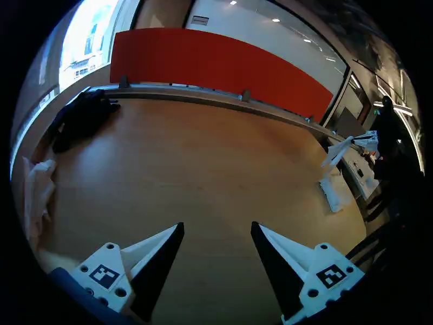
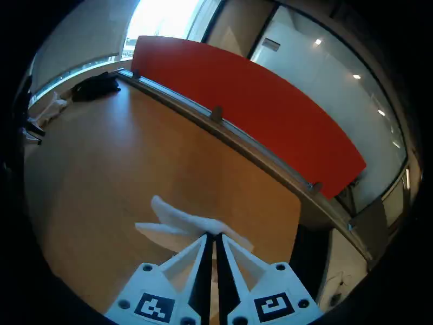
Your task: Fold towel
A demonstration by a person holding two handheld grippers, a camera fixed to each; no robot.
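A wooden table [image 1: 205, 162] is seen with a long red partition [image 1: 216, 65] standing along its far edge. A grey rail [image 1: 189, 95] runs at the foot of the partition. Behind the partition a glass wall [image 1: 260, 32] is seen with small ceiling lights reflected in it, and a bright window [image 1: 86, 38] is seen past the partition's left end.

The left gripper [image 1: 216, 227] is held above the bare wood on the near side of the table, well apart from the partition. Its 2 fingers are spread wide and nothing is held between them.

The right gripper [image 2: 212, 238] is clenched, with its 2 fingers drawn almost together and only a thin slit left between them. A white towel [image 2: 184, 222] is pinched at their tips. The towel lies crumpled on the wood just ahead of the fingers, toward the partition's right end and near the table's right edge. In the left gripper view the same towel is seen at the right side of the table, 1 part raised off the surface and 1 part lying flat.

A black bag [image 1: 81, 116] lies on the table near the left end of the partition. A second white cloth [image 1: 38, 189] is bunched at the table's left edge, farther from the partition than the bag.
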